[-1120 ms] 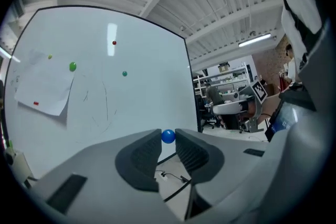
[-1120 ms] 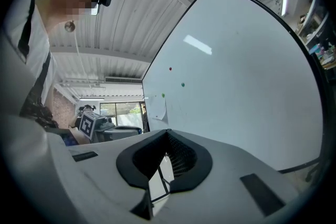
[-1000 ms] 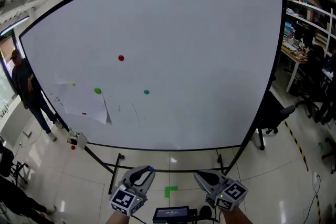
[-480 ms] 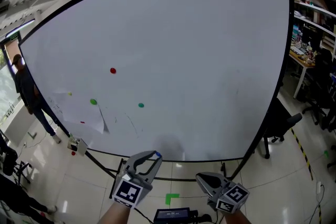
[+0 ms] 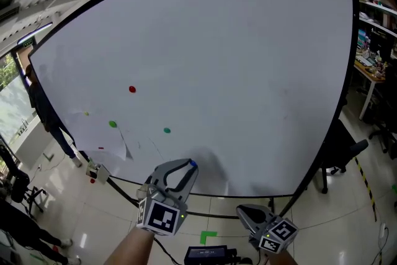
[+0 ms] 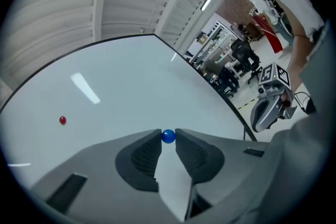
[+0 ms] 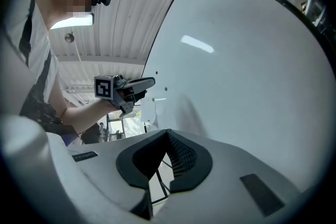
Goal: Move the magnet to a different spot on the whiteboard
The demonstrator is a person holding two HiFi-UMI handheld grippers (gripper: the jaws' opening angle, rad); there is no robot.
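Note:
A small blue magnet [image 5: 193,164] [image 6: 168,136] is pinched between the tips of my left gripper [image 5: 180,171] [image 6: 168,134], which is raised just in front of the lower middle of the whiteboard [image 5: 236,59]. On the board sit a red magnet [image 5: 132,89] [image 6: 62,120], a green magnet [image 5: 112,124] and a teal magnet [image 5: 166,130]. My right gripper [image 5: 250,215] [image 7: 166,132] hangs lower at the right, shut with nothing in it. The left gripper [image 7: 137,83] also shows in the right gripper view.
A sheet of paper [image 5: 110,138] hangs on the board's lower left with a tiny yellow magnet [image 5: 86,113]. A person [image 5: 43,115] stands past the board's left edge. An office chair [image 5: 345,149] and desks are at the right. The board's stand bar [image 5: 205,200] runs below.
My left gripper has risen toward the board with the blue magnet still in it. The right gripper has dropped slightly. The board fills more of the head view.

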